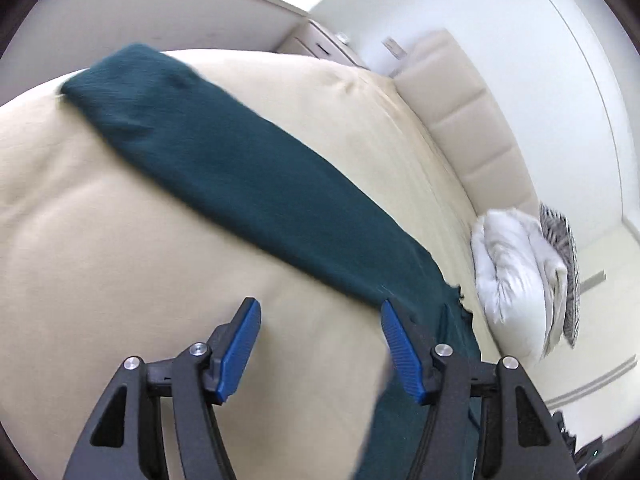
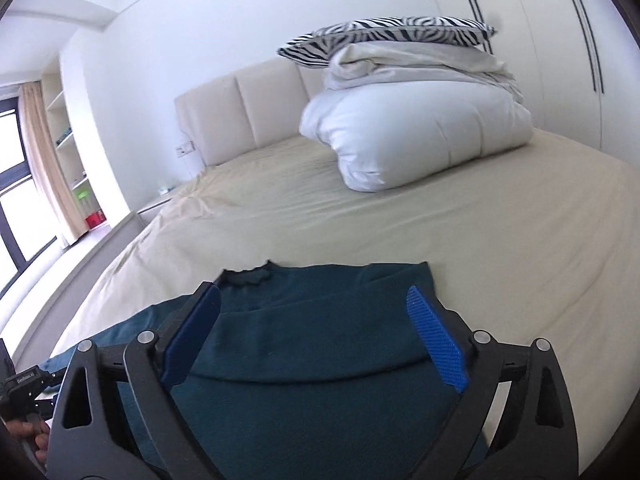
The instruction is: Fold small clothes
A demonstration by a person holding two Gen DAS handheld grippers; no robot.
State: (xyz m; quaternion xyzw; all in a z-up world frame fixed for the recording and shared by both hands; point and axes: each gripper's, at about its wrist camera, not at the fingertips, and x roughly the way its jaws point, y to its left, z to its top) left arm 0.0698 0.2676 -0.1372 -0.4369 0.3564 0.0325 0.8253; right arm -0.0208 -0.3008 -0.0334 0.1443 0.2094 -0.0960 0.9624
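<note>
A dark teal knit garment (image 1: 240, 168) lies on the beige bed sheet (image 1: 120, 240). In the left wrist view it runs as a long band from the upper left down to the lower right. My left gripper (image 1: 318, 316) is open and empty, above the sheet beside the garment's lower edge; its right finger overlaps the cloth. In the right wrist view the garment (image 2: 304, 344) lies folded over itself with its collar at the far edge. My right gripper (image 2: 314, 306) is open and empty, hovering over the garment.
A folded white duvet (image 2: 416, 136) with a grey blanket and zebra-print pillow (image 2: 392, 34) sits at the bed's head, by the padded headboard (image 2: 240, 116). A wardrobe (image 2: 560, 40) stands to the right. A window and shelves are on the left.
</note>
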